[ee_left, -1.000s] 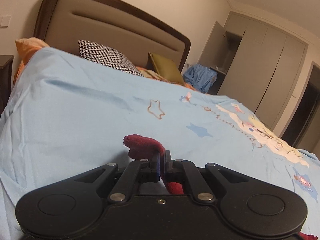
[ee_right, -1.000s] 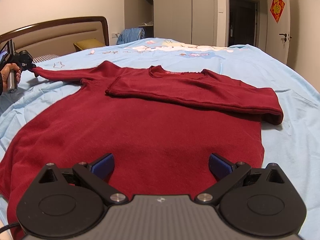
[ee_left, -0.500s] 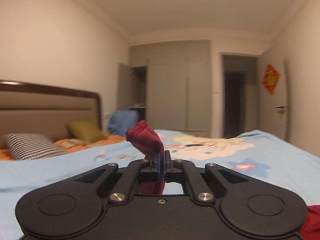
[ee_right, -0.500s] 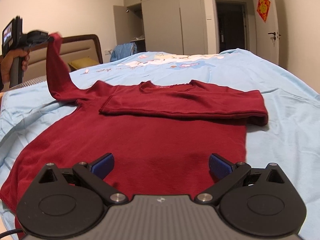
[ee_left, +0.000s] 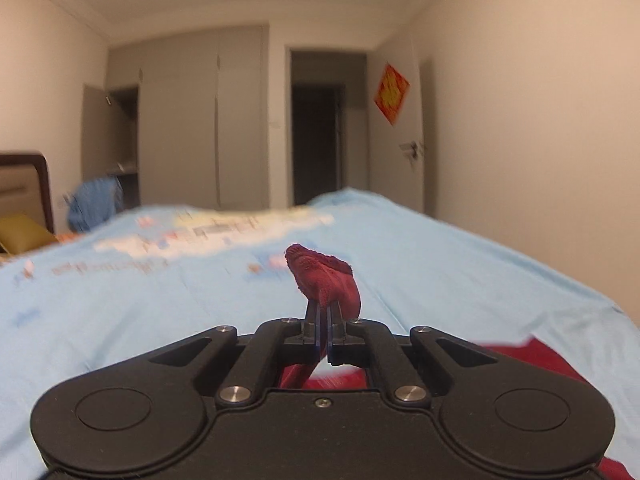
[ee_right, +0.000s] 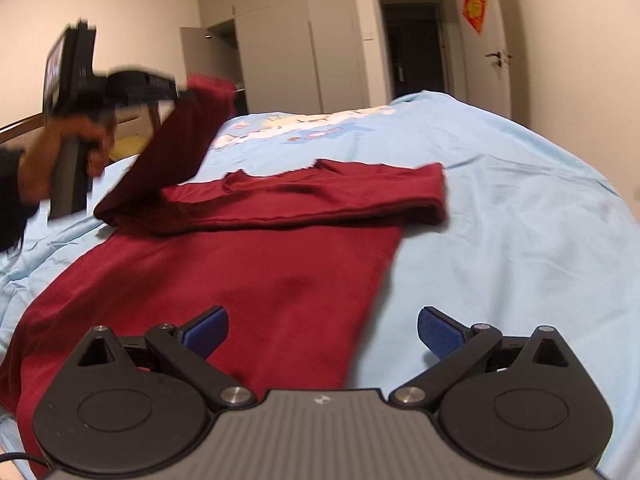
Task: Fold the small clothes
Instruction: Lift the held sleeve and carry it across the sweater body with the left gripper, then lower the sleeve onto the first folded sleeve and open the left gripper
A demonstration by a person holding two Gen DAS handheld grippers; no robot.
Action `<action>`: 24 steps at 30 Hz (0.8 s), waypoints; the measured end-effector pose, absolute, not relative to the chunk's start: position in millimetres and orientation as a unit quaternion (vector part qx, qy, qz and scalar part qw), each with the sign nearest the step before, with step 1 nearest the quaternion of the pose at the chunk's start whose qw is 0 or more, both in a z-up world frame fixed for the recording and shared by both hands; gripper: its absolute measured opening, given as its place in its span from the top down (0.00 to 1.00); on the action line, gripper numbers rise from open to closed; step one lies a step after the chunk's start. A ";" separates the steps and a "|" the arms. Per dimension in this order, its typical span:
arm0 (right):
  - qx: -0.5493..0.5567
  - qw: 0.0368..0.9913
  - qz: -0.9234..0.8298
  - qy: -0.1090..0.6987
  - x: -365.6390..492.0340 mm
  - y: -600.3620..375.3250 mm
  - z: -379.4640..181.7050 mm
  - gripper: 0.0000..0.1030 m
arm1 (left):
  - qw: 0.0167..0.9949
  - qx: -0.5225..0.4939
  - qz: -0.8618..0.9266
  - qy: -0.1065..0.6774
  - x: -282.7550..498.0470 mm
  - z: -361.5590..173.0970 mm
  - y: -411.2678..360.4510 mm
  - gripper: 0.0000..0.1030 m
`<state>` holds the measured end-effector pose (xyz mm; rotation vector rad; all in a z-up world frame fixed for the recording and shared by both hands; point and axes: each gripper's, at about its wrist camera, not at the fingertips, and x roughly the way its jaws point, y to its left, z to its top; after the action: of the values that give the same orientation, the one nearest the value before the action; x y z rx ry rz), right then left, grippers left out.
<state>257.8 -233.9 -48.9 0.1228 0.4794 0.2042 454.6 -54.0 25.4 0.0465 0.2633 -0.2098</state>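
Where the room opens toward grey wardrobe doors and a dark doorway: bed under a pale blue printed cotton sheet, filling most of both views, brown headboard edge at far left of the left wrist view.

Lying on the sheet: dark red knitted long-sleeved sweater, body spread flat, right-side sleeve folded across the chest and resting just below the neckline. Left-side sleeve raised off the bed, slanting up from the shoulder, blurred.

At the sleeve's upper end: left hand-held gripper, black, clamped on the cuff; red knit bunched above the closed fingertips and trailing down beneath them in the left wrist view. Seen in the right wrist view as a blurred black device, held by a person's hand with dark sleeve at frame edge.

Low over the sweater's hem: right hand-held gripper, black with grey body, spread wide, nothing between; blue-padded fingers, one above red knit, the other above bare sheet.

On the far wall beside a white door: red diamond-shaped paper decoration.
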 end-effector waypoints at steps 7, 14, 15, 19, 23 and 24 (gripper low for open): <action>0.080 0.963 0.086 0.241 248.5 -248.9 -57.3 0.00 | 0.966 0.019 -0.155 0.208 451.4 -39.0 -55.8 0.87; 0.090 0.963 0.081 0.239 249.8 -248.8 -60.4 0.00 | 0.963 0.046 -0.183 0.190 416.2 -31.4 -35.7 0.36; 0.091 0.964 0.082 0.238 249.8 -248.1 -60.0 0.00 | 0.964 0.047 -0.179 0.189 410.4 -29.3 -28.2 0.35; 0.093 0.965 0.087 0.231 255.2 -244.2 -56.2 0.00 | 0.971 0.057 -0.133 0.189 391.2 -19.0 4.7 0.24; 0.093 0.965 0.108 0.218 269.4 -239.7 -45.1 0.00 | 0.974 0.074 -0.055 0.205 377.7 -24.7 47.9 0.20; 0.096 0.965 0.116 0.214 275.5 -238.3 -41.4 0.00 | 0.974 0.079 -0.031 0.211 375.8 -26.7 60.1 0.20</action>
<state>275.5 -238.3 -41.4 0.1948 0.4330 0.2349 375.8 60.1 -26.7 0.1594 0.4254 -0.0620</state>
